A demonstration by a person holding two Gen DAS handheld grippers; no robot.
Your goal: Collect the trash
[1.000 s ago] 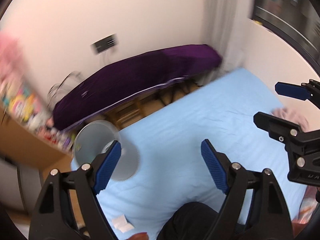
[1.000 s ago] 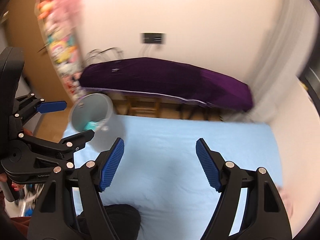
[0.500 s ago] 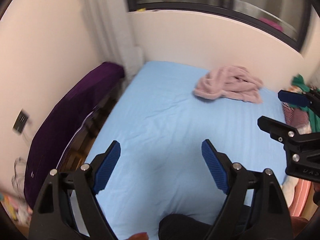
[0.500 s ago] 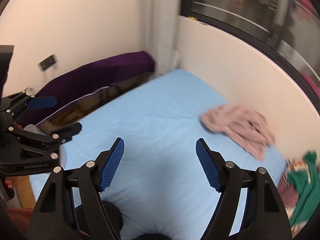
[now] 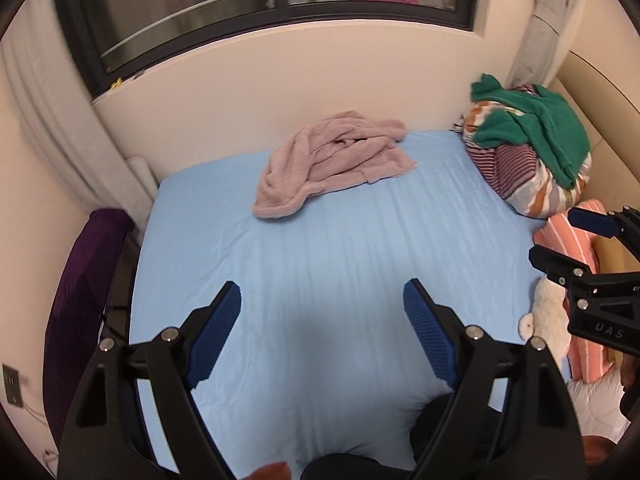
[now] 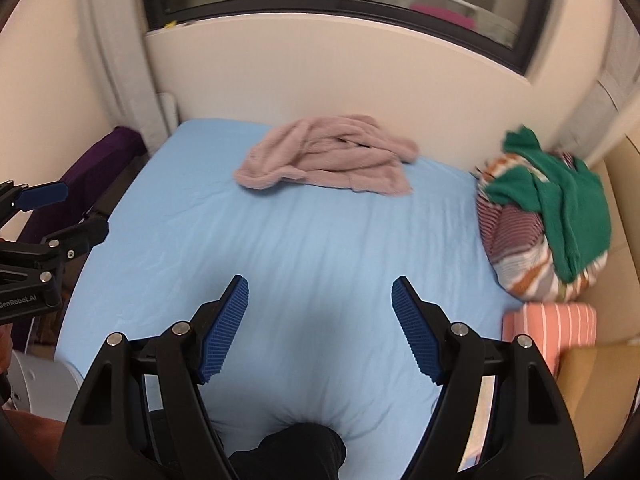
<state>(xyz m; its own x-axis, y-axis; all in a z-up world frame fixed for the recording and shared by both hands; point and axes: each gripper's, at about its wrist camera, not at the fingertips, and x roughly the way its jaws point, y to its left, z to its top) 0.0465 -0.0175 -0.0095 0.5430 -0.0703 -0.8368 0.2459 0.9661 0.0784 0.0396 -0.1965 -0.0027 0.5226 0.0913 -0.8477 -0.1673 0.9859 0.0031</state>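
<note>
Light blue sheeting covers the bed [image 5: 320, 248] that fills both of your wrist views, with a cream wall and a dark-framed window [image 5: 280, 4] along its far edge. You hold the left gripper [image 5: 322, 332] above the near part of the bed with its blue pads spread wide and only bare sheet between them. Your right gripper [image 6: 320, 320] hangs the same way, jaws wide apart and holding nothing. Each gripper shows at the side of the other's view, the right one [image 5: 576, 248] over the bed's right edge in the left wrist view. A crumpled pink towel [image 5: 336, 160] lies on the sheet near the far edge, about midway along it. In the far right corner sits a striped bundle of bedding [image 5: 528, 176] with a green garment [image 5: 536, 124] draped on top. Just nearer along the right edge lies a coral striped pillow [image 6: 548, 324], and beside it a white plush toy [image 5: 544, 316]. A purple cover [image 5: 84, 280] runs beside the bed's left edge. At the near left corner, in the right wrist view, you can see part of a white bin [image 6: 36, 388], cut off by the frame. No piece of trash can be made out on the bed in either view. A dark trouser knee [image 6: 292, 452] presses into the near edge.
</note>
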